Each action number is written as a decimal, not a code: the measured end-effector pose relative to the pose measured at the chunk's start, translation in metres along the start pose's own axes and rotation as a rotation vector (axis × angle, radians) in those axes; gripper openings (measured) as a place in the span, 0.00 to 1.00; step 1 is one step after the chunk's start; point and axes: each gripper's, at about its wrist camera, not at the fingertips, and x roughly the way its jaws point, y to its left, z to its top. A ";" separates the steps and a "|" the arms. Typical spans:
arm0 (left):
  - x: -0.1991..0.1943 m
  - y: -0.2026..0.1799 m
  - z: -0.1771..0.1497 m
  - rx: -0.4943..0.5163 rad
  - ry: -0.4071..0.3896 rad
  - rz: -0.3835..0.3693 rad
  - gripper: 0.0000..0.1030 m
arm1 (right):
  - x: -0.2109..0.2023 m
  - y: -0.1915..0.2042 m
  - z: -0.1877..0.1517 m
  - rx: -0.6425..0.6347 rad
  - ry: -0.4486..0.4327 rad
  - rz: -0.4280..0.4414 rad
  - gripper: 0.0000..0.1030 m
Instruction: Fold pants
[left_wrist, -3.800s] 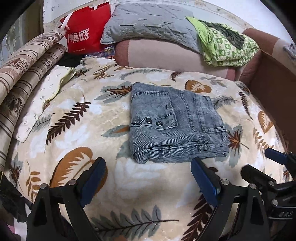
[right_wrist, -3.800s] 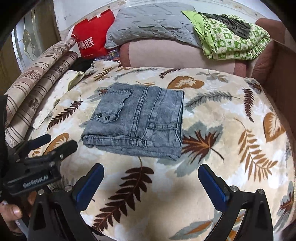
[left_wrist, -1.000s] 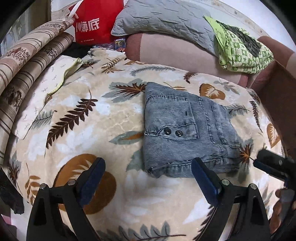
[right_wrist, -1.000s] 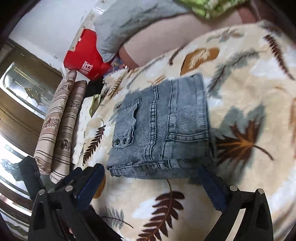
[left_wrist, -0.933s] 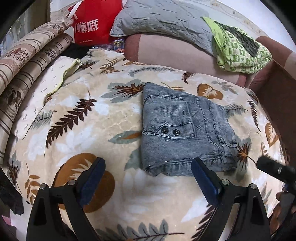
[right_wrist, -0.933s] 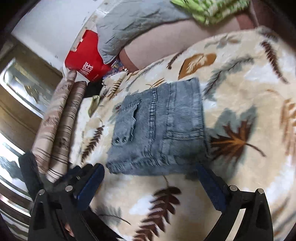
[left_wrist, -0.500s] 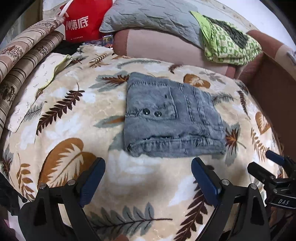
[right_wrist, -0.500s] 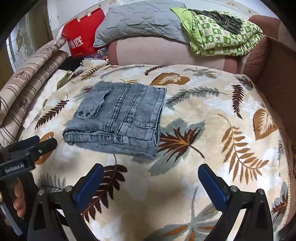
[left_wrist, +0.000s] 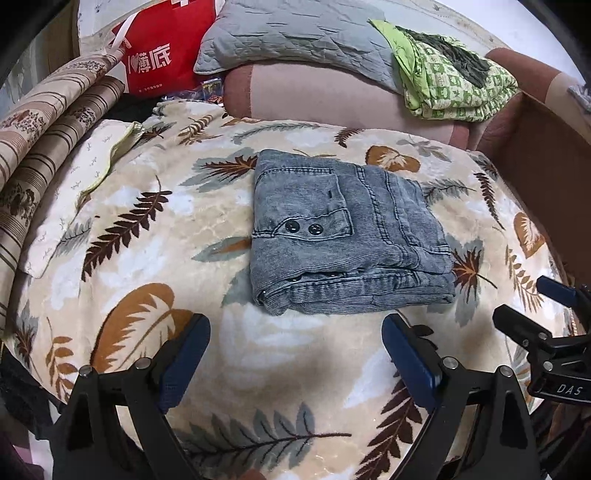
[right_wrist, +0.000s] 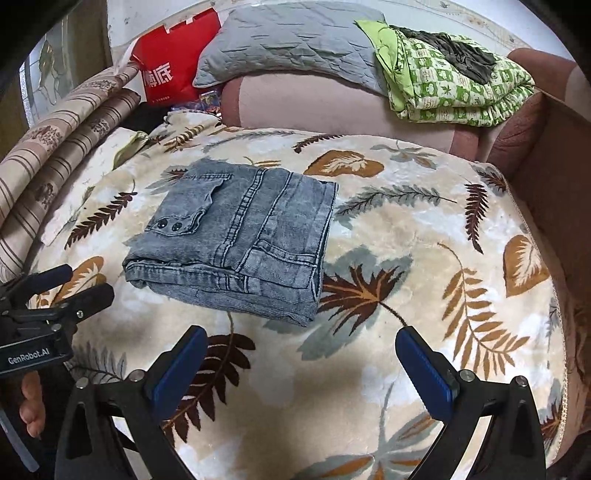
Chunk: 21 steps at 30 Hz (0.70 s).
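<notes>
Folded pants (left_wrist: 343, 236) lie on the blanket (left_wrist: 155, 236); both grippers' fingers (left_wrist: 406, 360) (right_wrist: 424, 363) gape wide, empty.

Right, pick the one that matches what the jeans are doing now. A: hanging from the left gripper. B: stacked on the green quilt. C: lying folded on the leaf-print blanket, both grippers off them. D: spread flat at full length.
C: the folded jeans rest on the leaf-print blanket, and both the left gripper and right gripper hang short of them, jaws apart and holding nothing.

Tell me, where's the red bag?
The red bag is at the far left in both views, behind the blanket, beside the grey pillow.
</notes>
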 end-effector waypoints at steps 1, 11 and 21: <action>0.000 0.000 0.000 0.003 -0.001 0.002 0.91 | 0.000 0.000 0.001 -0.001 0.000 0.000 1.00; 0.002 0.002 0.002 -0.006 0.006 -0.009 0.91 | 0.007 0.002 0.007 -0.017 0.008 -0.004 1.00; 0.002 0.002 0.003 -0.016 -0.007 -0.036 0.91 | 0.011 0.002 0.007 -0.023 0.009 0.001 1.00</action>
